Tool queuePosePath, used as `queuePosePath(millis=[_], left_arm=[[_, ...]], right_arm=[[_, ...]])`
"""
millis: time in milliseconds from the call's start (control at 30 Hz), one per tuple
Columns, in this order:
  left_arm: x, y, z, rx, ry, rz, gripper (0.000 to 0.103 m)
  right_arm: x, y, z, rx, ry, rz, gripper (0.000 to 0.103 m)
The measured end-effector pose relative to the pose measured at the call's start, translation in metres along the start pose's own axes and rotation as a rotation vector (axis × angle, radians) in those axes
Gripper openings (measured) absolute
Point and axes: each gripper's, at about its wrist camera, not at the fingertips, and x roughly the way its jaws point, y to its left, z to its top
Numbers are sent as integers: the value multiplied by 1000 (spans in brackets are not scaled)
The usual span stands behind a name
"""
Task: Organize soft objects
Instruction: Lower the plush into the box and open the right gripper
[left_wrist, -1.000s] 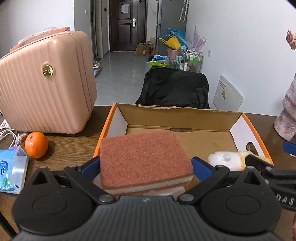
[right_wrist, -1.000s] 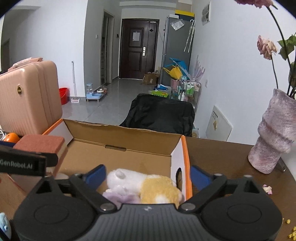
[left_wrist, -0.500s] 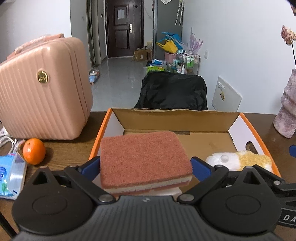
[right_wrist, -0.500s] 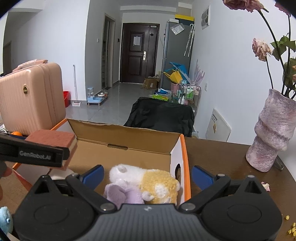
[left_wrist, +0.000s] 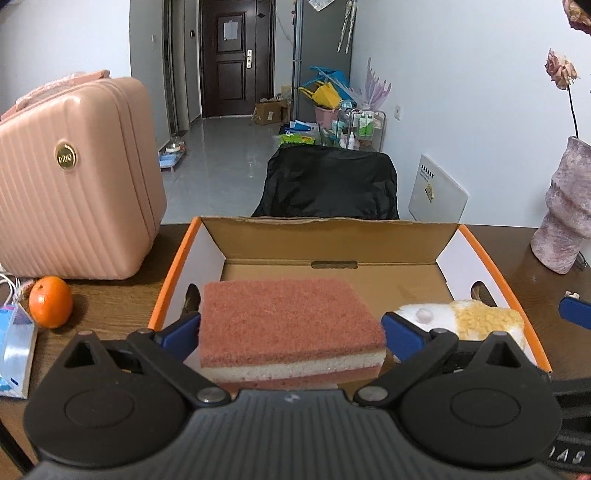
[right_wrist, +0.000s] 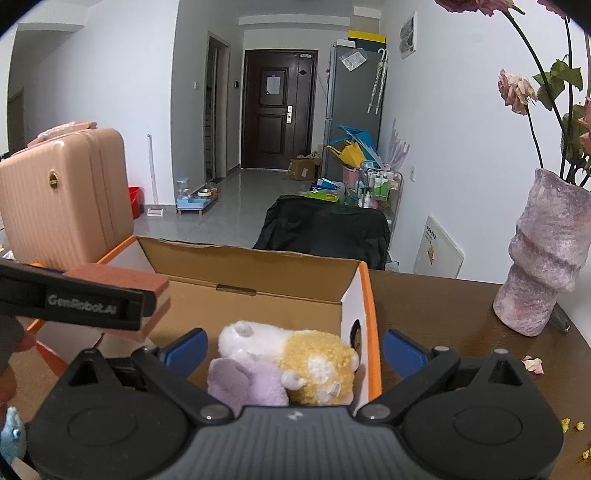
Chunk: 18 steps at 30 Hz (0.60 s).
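A pink-brown sponge (left_wrist: 288, 317) with a pale middle layer is held level, with my left gripper (left_wrist: 291, 332) shut on its two sides. It hovers over the near left part of an open cardboard box (left_wrist: 332, 240) with orange edges. In the right wrist view the same sponge (right_wrist: 122, 277) pokes in from the left above the box floor. A white and yellow plush toy (right_wrist: 295, 354) lies in the box's near right corner, with a purple plush (right_wrist: 247, 384) against it. My right gripper (right_wrist: 295, 347) is open just behind and above them, touching neither.
On the brown table, a pink suitcase (left_wrist: 74, 184) stands left of the box, with an orange (left_wrist: 50, 302) and a tissue pack (left_wrist: 14, 347) near it. A mauve vase (right_wrist: 546, 258) with dried flowers stands right. A black-draped chair (left_wrist: 328, 184) sits behind the table.
My left gripper has carried the sponge up and further over the box. The right gripper has drawn up and back a little from the plush toys, still open.
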Motion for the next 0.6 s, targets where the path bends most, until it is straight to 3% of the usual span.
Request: queuePosePath(millis=[233,467,600], left_arm=[[2,7,0,-62,33,-40,103],[-2,3,-2,-19,-31,21,101],[-2,2,-1,-32,-27,-19,103]], right_arm=[[-1,8,-4,-5,-11,54,101],[-2,11,-5,-9,-13,60,101],[-3,12,-6,-11,-18,59,101]])
